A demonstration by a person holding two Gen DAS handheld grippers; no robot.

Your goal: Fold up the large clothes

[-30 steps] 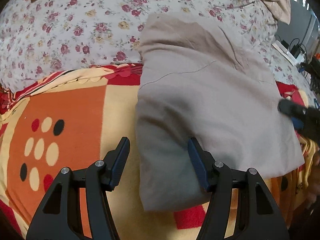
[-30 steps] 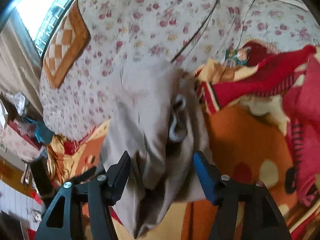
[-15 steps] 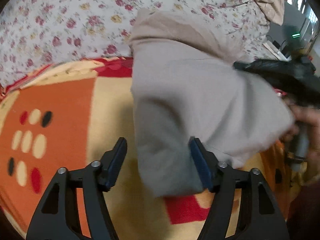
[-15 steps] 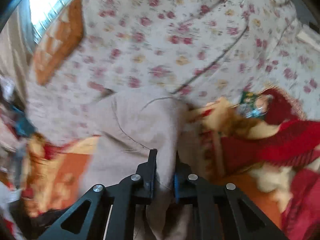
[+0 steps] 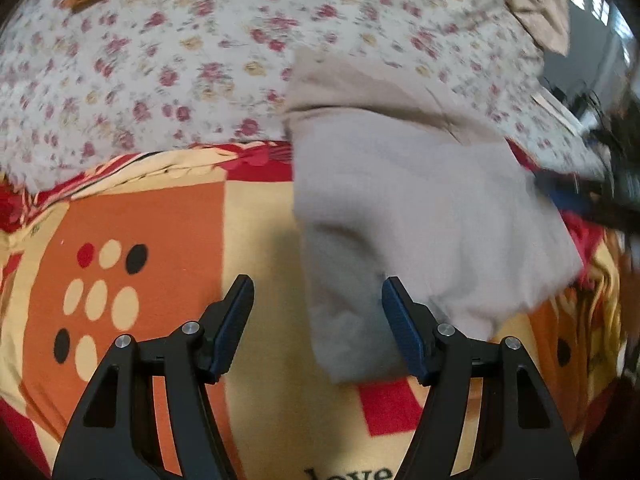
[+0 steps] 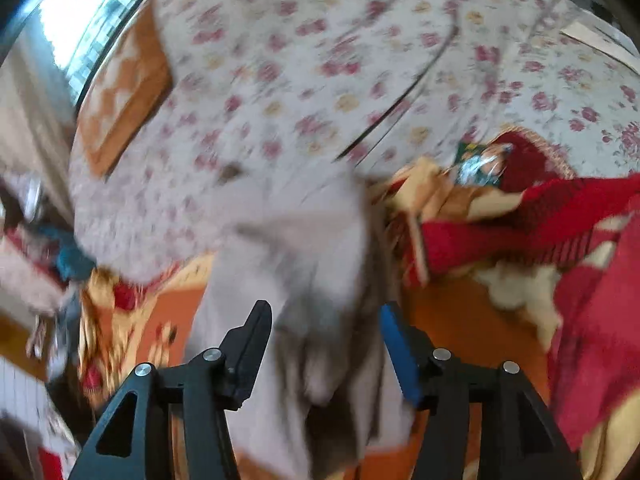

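Observation:
A beige-grey garment (image 5: pixel 420 216) lies folded on a patterned orange, yellow and red blanket (image 5: pixel 140 220). My left gripper (image 5: pixel 318 320) hangs open just above the garment's near left corner, which shows between the fingers without touching the pads. In the right wrist view the same garment (image 6: pixel 304 264) runs in a rumpled bundle between the fingers of my right gripper (image 6: pixel 324 340). Its jaws are opening and the pads stand off the cloth. In the left wrist view the right gripper (image 5: pixel 592 196) shows as a blur at the garment's far right edge.
A floral white bedsheet (image 5: pixel 180 60) covers the bed behind the blanket. An orange checked cushion (image 6: pixel 124 100) lies at the back. A red blanket fold (image 6: pixel 540 220) bunches up to the right of the garment. Another beige cloth (image 5: pixel 536 4) sits at the far right corner.
The right gripper went from open to shut on the garment's edge, and now stands open again and drawn back. The left gripper stayed open and rose slightly.

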